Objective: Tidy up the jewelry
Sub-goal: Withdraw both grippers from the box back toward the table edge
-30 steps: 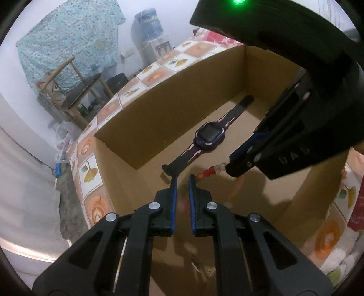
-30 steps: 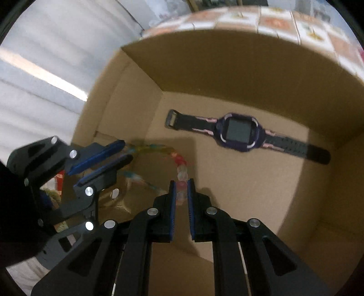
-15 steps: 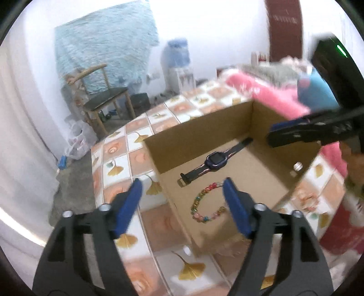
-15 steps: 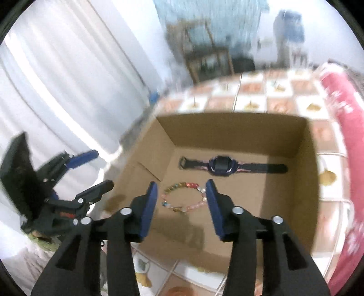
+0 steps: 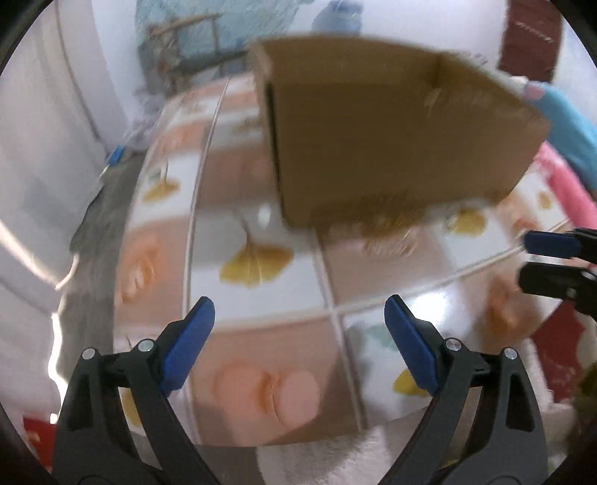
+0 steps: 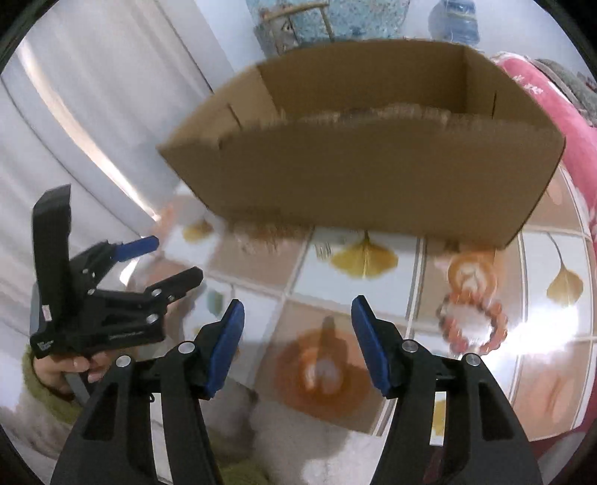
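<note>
The brown cardboard box [image 5: 391, 130] [image 6: 354, 179] stands on the tiled table, and I see only its outer walls; what lies inside is hidden. My left gripper [image 5: 298, 313] [image 6: 168, 261] hovers over the tiles in front of the box, its jaws wide and still opening, with nothing between them. My right gripper [image 6: 298, 313] [image 5: 552, 261] is beside it, also short of the box, its jaws opening and empty. A blurred ring of orange beads [image 6: 496, 328] lies on the table to the right of the right gripper.
The tablecloth [image 5: 261, 261] has peach and white squares with yellow leaf prints. A pink blanket [image 6: 559, 112] lies right of the box. A white cloth [image 6: 298, 429] is at the near edge. A chair [image 5: 186, 33] and a curtain stand beyond the table.
Both grippers were shut on a multicoloured bead bracelet inside the box; they opened, left it beside the watch, and drew back out to the table in front.
</note>
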